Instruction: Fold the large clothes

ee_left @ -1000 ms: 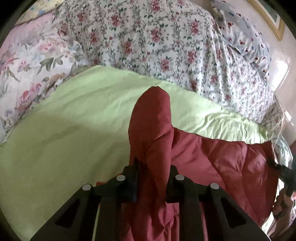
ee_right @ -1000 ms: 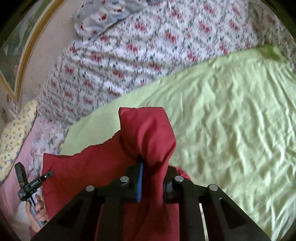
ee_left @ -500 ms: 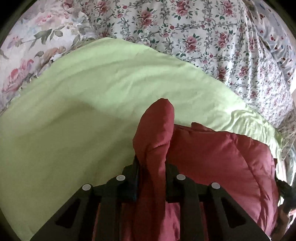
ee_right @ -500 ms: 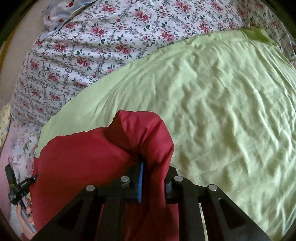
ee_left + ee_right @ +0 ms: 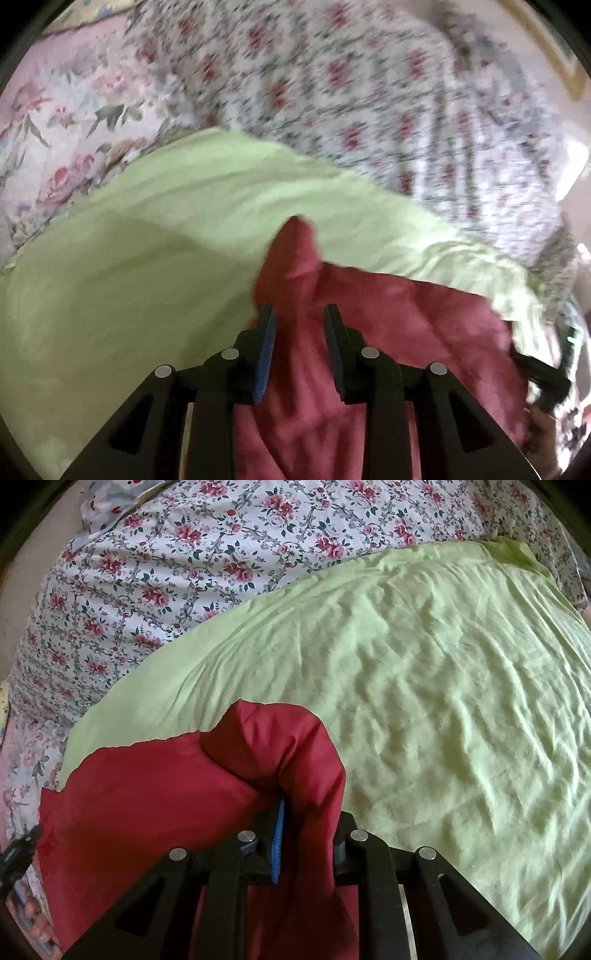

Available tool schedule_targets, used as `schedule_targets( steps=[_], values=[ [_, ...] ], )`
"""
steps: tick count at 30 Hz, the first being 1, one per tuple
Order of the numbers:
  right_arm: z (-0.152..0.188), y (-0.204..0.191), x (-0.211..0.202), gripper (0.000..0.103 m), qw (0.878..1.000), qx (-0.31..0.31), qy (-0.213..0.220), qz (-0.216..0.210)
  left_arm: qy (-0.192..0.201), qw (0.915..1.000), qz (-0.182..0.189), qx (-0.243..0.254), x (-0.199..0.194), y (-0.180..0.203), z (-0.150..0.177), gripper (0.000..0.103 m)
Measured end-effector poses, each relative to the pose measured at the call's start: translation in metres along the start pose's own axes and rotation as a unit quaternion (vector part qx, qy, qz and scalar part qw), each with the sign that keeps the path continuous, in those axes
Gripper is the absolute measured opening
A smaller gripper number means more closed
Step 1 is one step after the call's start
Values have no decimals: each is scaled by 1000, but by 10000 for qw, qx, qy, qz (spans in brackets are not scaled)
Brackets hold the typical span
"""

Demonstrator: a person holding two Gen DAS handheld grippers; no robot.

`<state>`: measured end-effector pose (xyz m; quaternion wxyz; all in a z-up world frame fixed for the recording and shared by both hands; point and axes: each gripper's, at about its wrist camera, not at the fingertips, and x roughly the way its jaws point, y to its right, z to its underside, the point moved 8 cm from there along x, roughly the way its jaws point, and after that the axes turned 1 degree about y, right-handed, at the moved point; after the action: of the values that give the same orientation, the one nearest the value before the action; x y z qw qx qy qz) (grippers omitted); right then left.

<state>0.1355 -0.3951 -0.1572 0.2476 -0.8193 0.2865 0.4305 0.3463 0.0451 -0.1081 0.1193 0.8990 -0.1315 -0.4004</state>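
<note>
A dark red garment (image 5: 406, 332) lies spread on a light green sheet (image 5: 129, 277). In the left wrist view, my left gripper (image 5: 299, 317) has its jaws opening. A raised fold of the red cloth sits loosely between the fingers, and the pads stand clear of it. This view is blurred by motion. In the right wrist view, my right gripper (image 5: 308, 812) is low over the green sheet (image 5: 424, 701). It pinches a bunched fold of the red garment (image 5: 147, 794), with its jaws just starting to ease. The cloth drapes over its fingertips and hides them.
A floral bed cover (image 5: 184, 572) rises behind the sheet, with a pink floral pillow (image 5: 55, 110) at the far left. The other gripper and a hand (image 5: 33, 915) show at the left edge of the right wrist view. A picture frame (image 5: 554, 48) hangs on the wall.
My left gripper's jaws have parted and let go of the red fold, which now sits lower between them. The right gripper has sunk toward the sheet with its fold still pinched.
</note>
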Motion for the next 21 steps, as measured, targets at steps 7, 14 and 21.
schedule_targets(
  steps=[7, 14, 21],
  values=[
    [-2, 1, 1, 18, 10000, 18, 16, 55, -456, 9924, 941, 652, -29, 74, 66, 29],
    [-11, -3, -52, 40, 9984, 92, 564, -10, -772, 9895, 317, 1181, 19, 80, 110, 37],
    [23, -82, -128, 66, 9854, -1253, 1103, -346, -759, 9905, 272, 1116, 25, 88, 111, 37]
  ],
)
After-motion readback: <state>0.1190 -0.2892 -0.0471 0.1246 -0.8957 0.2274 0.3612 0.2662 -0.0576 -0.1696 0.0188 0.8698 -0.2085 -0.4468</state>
